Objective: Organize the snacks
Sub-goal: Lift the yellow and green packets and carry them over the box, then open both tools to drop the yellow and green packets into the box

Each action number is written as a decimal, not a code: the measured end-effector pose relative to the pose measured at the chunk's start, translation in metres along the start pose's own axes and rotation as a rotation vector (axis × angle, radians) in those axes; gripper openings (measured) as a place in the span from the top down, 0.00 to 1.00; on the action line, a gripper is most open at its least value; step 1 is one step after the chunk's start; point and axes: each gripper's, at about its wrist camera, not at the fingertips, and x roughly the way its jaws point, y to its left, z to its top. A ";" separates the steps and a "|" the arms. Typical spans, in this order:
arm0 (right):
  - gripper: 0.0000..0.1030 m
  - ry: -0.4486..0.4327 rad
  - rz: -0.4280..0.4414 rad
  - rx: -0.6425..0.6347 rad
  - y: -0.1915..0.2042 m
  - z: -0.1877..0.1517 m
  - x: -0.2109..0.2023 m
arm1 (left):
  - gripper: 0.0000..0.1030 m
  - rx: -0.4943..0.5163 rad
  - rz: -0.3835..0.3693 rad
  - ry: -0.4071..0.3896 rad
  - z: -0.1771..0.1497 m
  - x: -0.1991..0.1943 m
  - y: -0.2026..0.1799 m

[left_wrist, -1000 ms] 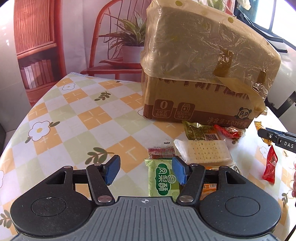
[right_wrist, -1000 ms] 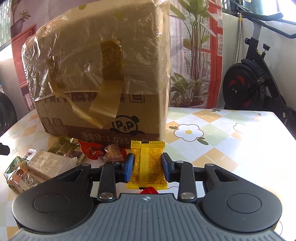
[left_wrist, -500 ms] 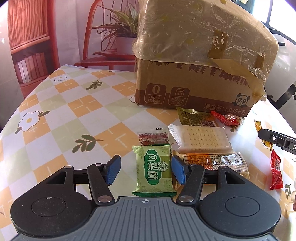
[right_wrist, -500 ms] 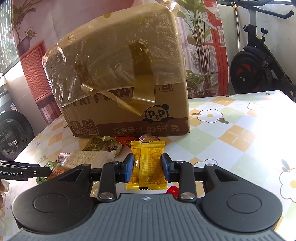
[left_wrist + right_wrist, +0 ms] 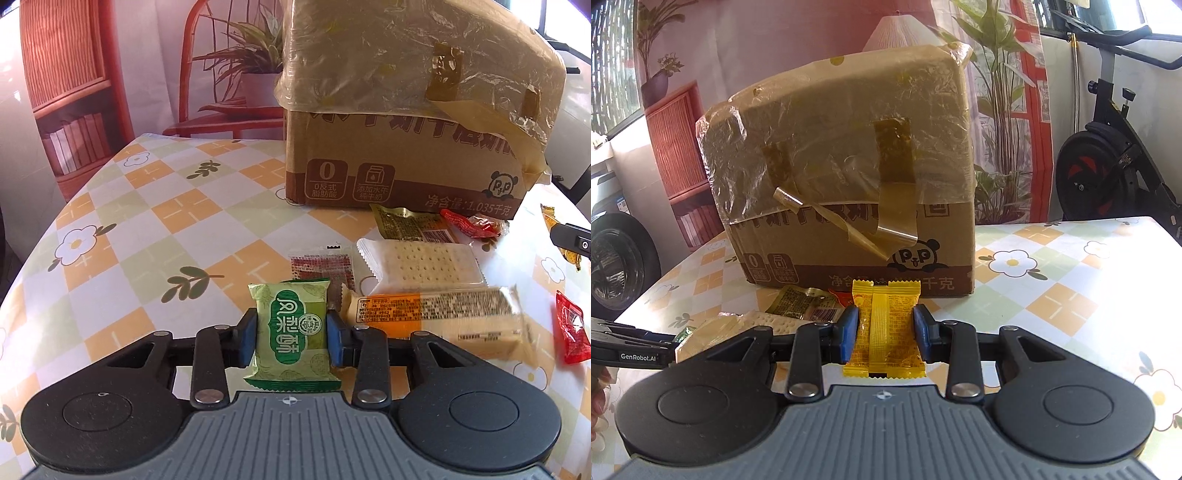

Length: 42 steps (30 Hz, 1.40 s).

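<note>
My left gripper is shut on a green snack packet, held just above the flowered tablecloth. My right gripper is shut on a yellow snack packet, raised in front of the cardboard box. On the table lie a cracker pack, an orange-and-cream bar, a small red sachet, a gold packet and red candies. The box also shows in the left wrist view, behind the snacks.
A red candy lies at the right edge of the left wrist view. The left gripper's body shows at the left of the right wrist view. An exercise bike stands beyond the table's far right.
My left gripper has closed on the green packet, which was lying between its open fingers. My right gripper, still holding the yellow packet, has pulled back and up from the box.
</note>
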 end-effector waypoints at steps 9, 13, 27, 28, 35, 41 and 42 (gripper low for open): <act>0.67 -0.043 0.002 -0.040 0.003 0.014 -0.009 | 0.61 -0.068 -0.007 -0.102 0.019 -0.036 0.015; 0.67 -0.104 0.020 -0.069 0.009 0.040 -0.010 | 0.61 -0.082 -0.027 -0.185 0.051 -0.058 0.013; 0.67 -0.276 0.044 -0.143 0.013 0.171 0.011 | 0.61 0.025 -0.110 -0.488 0.183 -0.095 -0.063; 0.67 -0.266 0.039 -0.146 0.013 0.174 0.015 | 0.61 0.027 -0.117 -0.481 0.192 -0.090 -0.070; 0.67 -0.190 0.022 -0.086 0.015 0.179 0.048 | 0.61 0.036 -0.135 -0.468 0.221 -0.057 -0.106; 0.62 -0.147 0.021 -0.051 0.012 0.175 0.058 | 0.54 0.039 -0.148 -0.416 0.222 -0.036 -0.108; 0.61 -0.146 0.023 -0.044 0.011 0.174 0.057 | 0.51 0.035 -0.140 -0.408 0.221 -0.034 -0.106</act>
